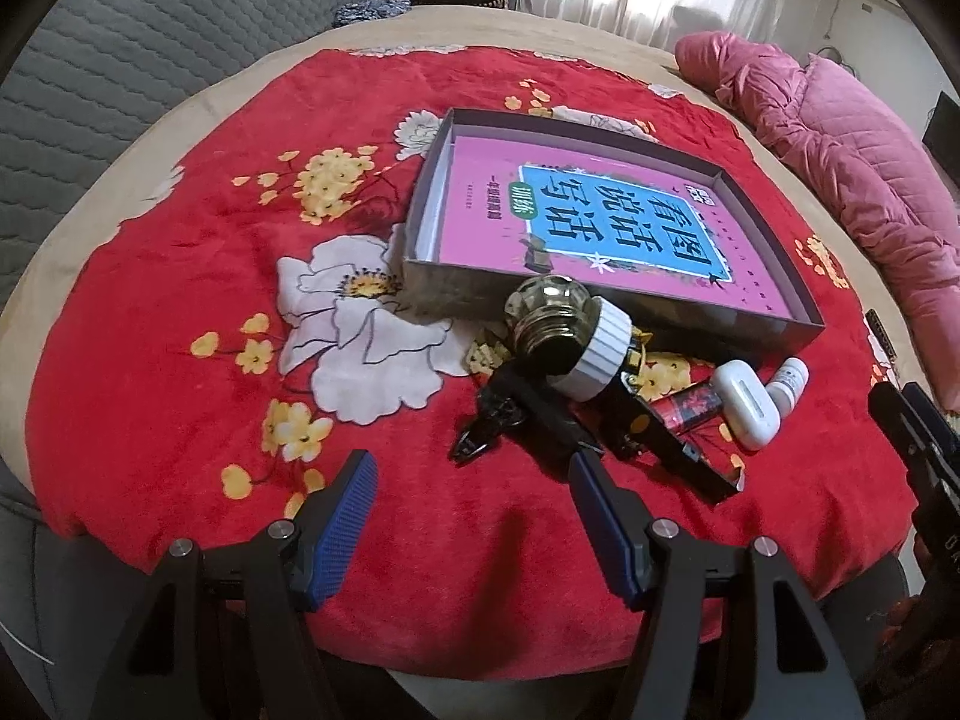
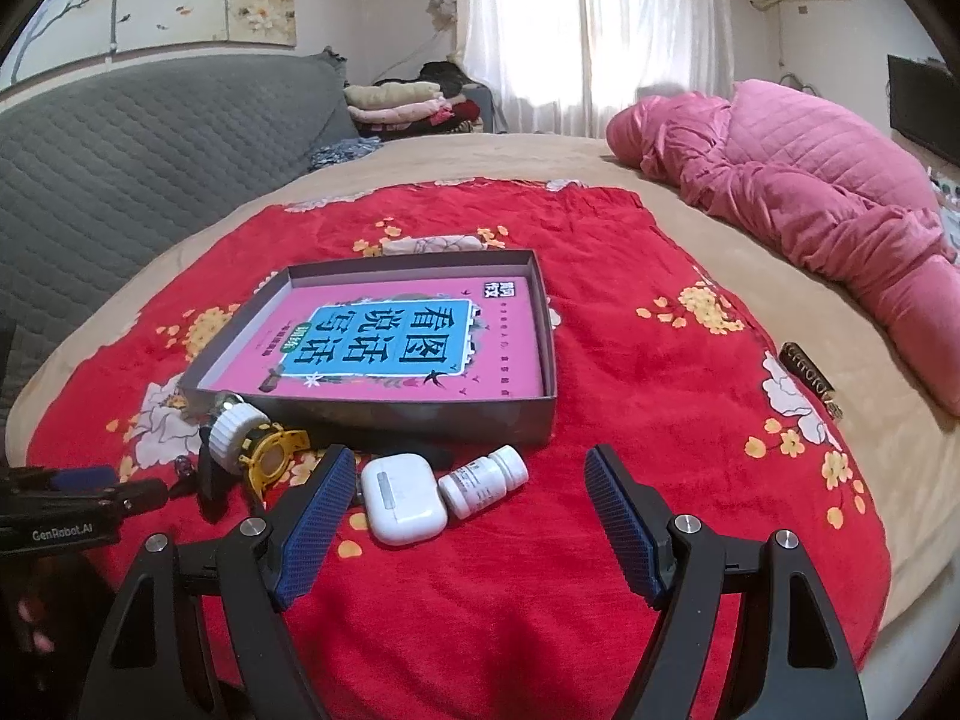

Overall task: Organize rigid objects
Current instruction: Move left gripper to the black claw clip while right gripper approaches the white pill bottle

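Observation:
A shallow grey box (image 1: 654, 303) (image 2: 372, 417) holding a pink book (image 1: 600, 210) (image 2: 396, 342) lies on the red floral blanket. In front of it lie a glass bottle with a white ribbed cap (image 1: 564, 336) (image 2: 231, 423), a yellow tape measure (image 2: 273, 459), a black key fob (image 1: 510, 408), a white earbud case (image 1: 747, 411) (image 2: 402, 498) and a small white pill bottle (image 1: 789, 381) (image 2: 483, 480). My left gripper (image 1: 471, 510) is open, short of the key fob. My right gripper (image 2: 465, 516) is open, its fingers either side of the earbud case and pill bottle.
The red blanket (image 1: 210, 300) covers a beige bed. A pink quilt (image 2: 810, 192) lies at the right. A dark flat bar (image 2: 810, 378) lies near the blanket's right edge. A grey quilted headboard (image 2: 150, 138) stands at the left. Folded clothes (image 2: 402, 105) sit behind.

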The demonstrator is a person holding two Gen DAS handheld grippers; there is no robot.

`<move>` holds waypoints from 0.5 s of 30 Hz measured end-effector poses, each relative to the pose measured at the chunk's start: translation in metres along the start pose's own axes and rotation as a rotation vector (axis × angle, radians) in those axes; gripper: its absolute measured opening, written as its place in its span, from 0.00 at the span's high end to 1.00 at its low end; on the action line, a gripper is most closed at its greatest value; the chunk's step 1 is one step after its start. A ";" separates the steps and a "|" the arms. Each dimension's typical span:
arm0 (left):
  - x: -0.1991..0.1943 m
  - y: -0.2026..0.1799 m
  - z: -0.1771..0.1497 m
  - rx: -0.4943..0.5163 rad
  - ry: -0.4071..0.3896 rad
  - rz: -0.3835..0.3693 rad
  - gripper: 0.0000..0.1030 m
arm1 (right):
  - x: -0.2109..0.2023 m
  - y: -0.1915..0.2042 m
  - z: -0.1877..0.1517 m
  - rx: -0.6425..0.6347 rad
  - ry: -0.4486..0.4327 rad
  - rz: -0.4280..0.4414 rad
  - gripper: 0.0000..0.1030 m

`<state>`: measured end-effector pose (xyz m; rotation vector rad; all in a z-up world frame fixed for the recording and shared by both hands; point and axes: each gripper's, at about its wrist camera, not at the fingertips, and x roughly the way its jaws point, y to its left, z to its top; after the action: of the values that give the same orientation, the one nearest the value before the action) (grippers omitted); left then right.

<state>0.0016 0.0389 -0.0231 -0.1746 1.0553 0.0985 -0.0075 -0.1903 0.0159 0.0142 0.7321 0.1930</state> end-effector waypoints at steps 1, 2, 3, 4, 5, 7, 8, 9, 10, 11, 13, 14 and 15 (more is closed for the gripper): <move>0.001 -0.001 0.000 0.000 0.001 -0.005 0.36 | 0.002 -0.001 0.000 0.004 0.004 -0.001 0.23; 0.003 -0.002 0.001 0.000 0.002 -0.007 0.36 | 0.003 -0.002 0.000 0.008 0.006 -0.002 0.23; 0.005 -0.003 0.001 0.002 0.006 -0.008 0.36 | 0.003 -0.004 -0.001 0.011 0.007 -0.001 0.23; 0.007 -0.004 0.001 0.004 0.013 -0.006 0.36 | 0.004 -0.005 -0.001 0.015 0.007 -0.002 0.23; 0.008 -0.003 0.001 0.004 0.019 -0.005 0.36 | 0.004 -0.006 -0.001 0.018 0.008 -0.004 0.23; 0.010 0.001 0.001 -0.002 0.022 -0.003 0.36 | 0.005 -0.009 -0.001 0.028 0.009 -0.003 0.23; 0.011 0.005 0.001 -0.007 0.023 -0.001 0.36 | 0.005 -0.010 -0.001 0.033 0.009 -0.003 0.23; 0.012 0.007 0.001 -0.008 0.027 0.004 0.36 | 0.006 -0.012 -0.002 0.037 0.010 -0.002 0.23; 0.014 0.009 0.001 -0.008 0.030 0.011 0.36 | 0.007 -0.013 -0.002 0.041 0.012 -0.002 0.23; 0.016 0.012 0.001 -0.010 0.034 0.014 0.36 | 0.008 -0.014 -0.002 0.045 0.015 -0.002 0.23; 0.021 0.016 0.001 -0.018 0.047 0.010 0.36 | 0.010 -0.016 -0.002 0.049 0.018 -0.006 0.23; 0.023 0.017 0.001 -0.020 0.050 0.006 0.36 | 0.010 -0.017 -0.003 0.051 0.018 -0.007 0.23; 0.025 0.018 0.001 -0.018 0.054 0.004 0.36 | 0.011 -0.019 -0.003 0.053 0.019 -0.009 0.23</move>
<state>0.0117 0.0571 -0.0457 -0.1922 1.1091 0.1079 0.0017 -0.2066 0.0050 0.0591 0.7558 0.1653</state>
